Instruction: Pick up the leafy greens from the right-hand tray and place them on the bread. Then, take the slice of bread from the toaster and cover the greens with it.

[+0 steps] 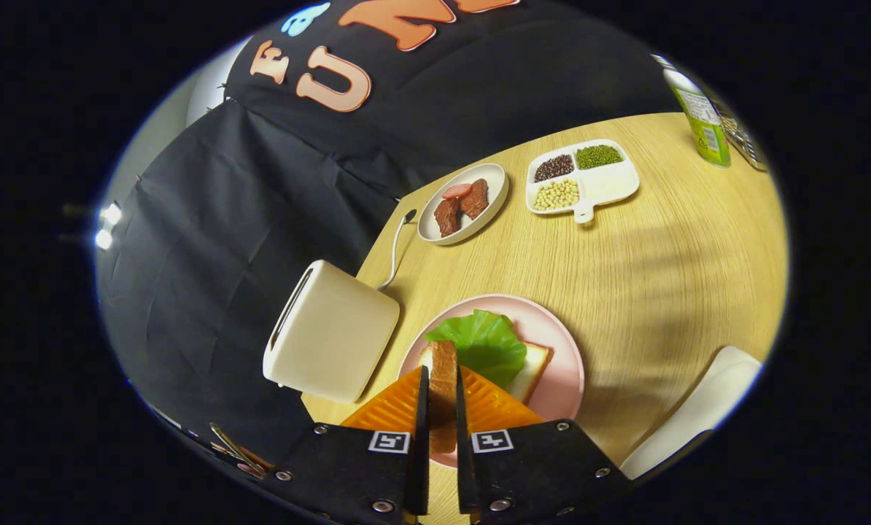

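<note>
Your claw is pinching the toast slice edge-on, both orange fingers pressed on its faces. It hangs over the near rim of the pink plate, beside the toaster. The leafy greens already lie on the bottom bread just ahead. Move forward until you're centred over the greens, tip the slice flat, lower to contact, then release. Don't drag the leaf off.
</note>
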Demonstrator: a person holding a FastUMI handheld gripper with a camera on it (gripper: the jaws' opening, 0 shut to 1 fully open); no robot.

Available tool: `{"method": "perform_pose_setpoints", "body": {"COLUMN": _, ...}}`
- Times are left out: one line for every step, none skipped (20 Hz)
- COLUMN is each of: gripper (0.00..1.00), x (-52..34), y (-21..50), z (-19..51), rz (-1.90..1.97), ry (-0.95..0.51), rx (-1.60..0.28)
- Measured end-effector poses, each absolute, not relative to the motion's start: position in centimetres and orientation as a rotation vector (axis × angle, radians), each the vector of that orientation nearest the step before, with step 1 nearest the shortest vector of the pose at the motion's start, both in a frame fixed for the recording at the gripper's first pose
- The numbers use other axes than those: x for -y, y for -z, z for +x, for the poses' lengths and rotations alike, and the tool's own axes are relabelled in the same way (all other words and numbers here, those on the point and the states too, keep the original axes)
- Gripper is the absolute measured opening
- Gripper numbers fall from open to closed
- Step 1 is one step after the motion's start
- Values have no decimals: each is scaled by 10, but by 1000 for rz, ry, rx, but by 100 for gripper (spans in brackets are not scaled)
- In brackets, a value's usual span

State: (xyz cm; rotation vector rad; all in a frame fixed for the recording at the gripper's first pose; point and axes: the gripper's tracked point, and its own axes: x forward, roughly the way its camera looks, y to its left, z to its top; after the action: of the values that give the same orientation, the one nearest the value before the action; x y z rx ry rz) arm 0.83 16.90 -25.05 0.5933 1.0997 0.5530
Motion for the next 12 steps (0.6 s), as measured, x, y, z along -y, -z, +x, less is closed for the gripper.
{"method": "perform_pose_setpoints", "body": {"gripper": 16, "x": -168, "y": 252, "z": 8, "rz": 575, "ry": -549, "rx": -1097}}
{"method": "perform_pose_setpoints", "body": {"gripper": 18, "x": -167, "y": 253, "z": 8, "rz": 559, "ry": -547, "rx": -1094}}
{"method": "perform_pose_setpoints", "body": {"gripper": 19, "x": -166, "y": 253, "z": 6, "rz": 545, "ry": -547, "rx": -1091}}
{"method": "perform_pose_setpoints", "body": {"gripper": 20, "x": -164, "y": 253, "z": 6, "rz": 528, "ry": -544, "rx": -1087}}
{"method": "perform_pose_setpoints", "body": {"gripper": 22, "x": -162, "y": 253, "z": 7, "rz": 504, "ry": -537, "rx": -1078}}
{"method": "perform_pose_setpoints", "body": {"gripper": 26, "x": -158, "y": 254, "z": 7, "rz": 475, "ry": -526, "rx": -1068}}
{"method": "perform_pose_setpoints", "body": {"gripper": 29, "x": -155, "y": 254, "z": 8, "rz": 443, "ry": -517, "rx": -1052}}
{"method": "perform_pose_setpoints", "body": {"gripper": 37, "x": -152, "y": 253, "z": 10, "rz": 414, "ry": -507, "rx": -1037}}
{"method": "perform_pose_setpoints", "body": {"gripper": 41, "x": -149, "y": 251, "z": 11, "rz": 389, "ry": -502, "rx": -1019}}
{"method": "perform_pose_setpoints", "body": {"gripper": 49, "x": -148, "y": 247, "z": 13, "rz": 370, "ry": -496, "rx": -996}}
{"method": "perform_pose_setpoints", "body": {"gripper": 55, "x": -144, "y": 244, "z": 16, "rz": 345, "ry": -485, "rx": -972}}
{"method": "perform_pose_setpoints", "body": {"gripper": 62, "x": -140, "y": 238, "z": 17, "rz": 314, "ry": -468, "rx": -942}}
